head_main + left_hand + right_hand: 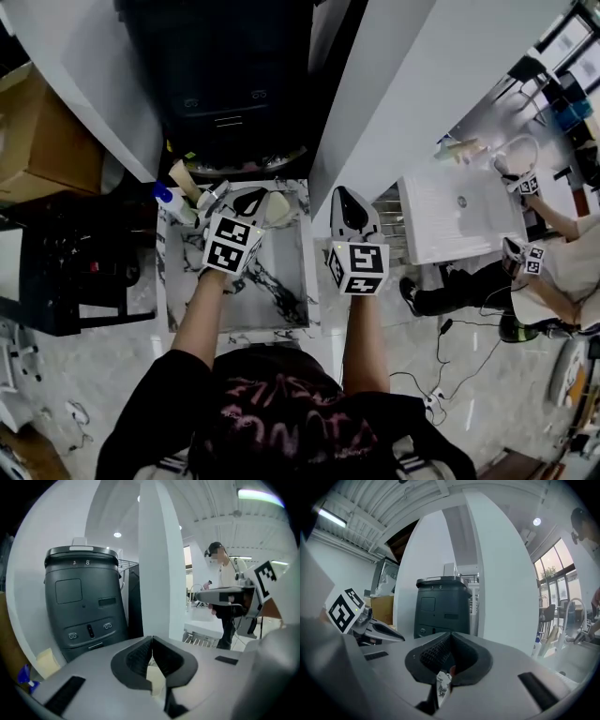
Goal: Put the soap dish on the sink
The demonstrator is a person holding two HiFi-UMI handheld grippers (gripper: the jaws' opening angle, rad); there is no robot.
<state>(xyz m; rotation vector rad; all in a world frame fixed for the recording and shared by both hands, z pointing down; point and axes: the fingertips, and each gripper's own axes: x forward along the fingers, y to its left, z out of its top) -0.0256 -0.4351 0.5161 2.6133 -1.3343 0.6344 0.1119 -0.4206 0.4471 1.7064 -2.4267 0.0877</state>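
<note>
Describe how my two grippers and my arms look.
The left gripper and right gripper match: light grey shells, dark ribbed pads, each with a white cube bearing black square markers. The person wears a black short-sleeved T-shirt with pinkish print.

The left tool (246, 197) covers most of a pale object (278, 208) on the marble counter (272, 281), so its shape cannot be told; a second person (562, 272) is cut off by the picture's right edge

One numeral legible
A digit 8 (87, 562) stood on the dark cabinet's (84, 611) top band; the shirt (281, 417) print was unreadable.
</note>
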